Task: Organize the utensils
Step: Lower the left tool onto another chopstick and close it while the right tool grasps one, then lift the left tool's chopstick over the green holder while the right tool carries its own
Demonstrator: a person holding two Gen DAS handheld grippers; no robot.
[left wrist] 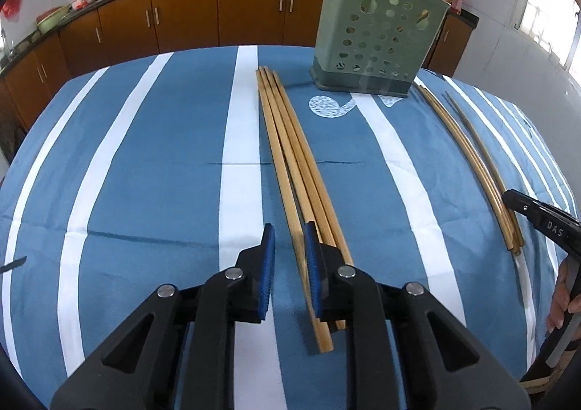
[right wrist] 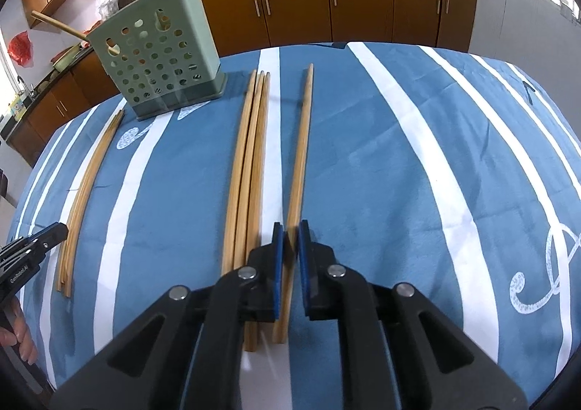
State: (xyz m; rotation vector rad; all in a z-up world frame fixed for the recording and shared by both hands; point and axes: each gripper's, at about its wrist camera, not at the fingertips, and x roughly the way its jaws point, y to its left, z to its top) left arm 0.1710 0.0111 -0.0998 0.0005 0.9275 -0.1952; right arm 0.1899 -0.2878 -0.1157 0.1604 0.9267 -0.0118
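Bamboo chopsticks lie in groups on a blue and white striped cloth. In the left wrist view my left gripper is open, its jaws standing around the leftmost stick of a bundle of chopsticks. A second bundle lies to the right, with my right gripper beside it. In the right wrist view my right gripper is shut on a single chopstick, apart from the bundle to its left. A green perforated holder, also in the right wrist view, stands behind with chopsticks in it.
The table edge curves at the back, with brown kitchen cabinets and a dark counter beyond. The left gripper shows at the left edge of the right wrist view, by the far-left bundle.
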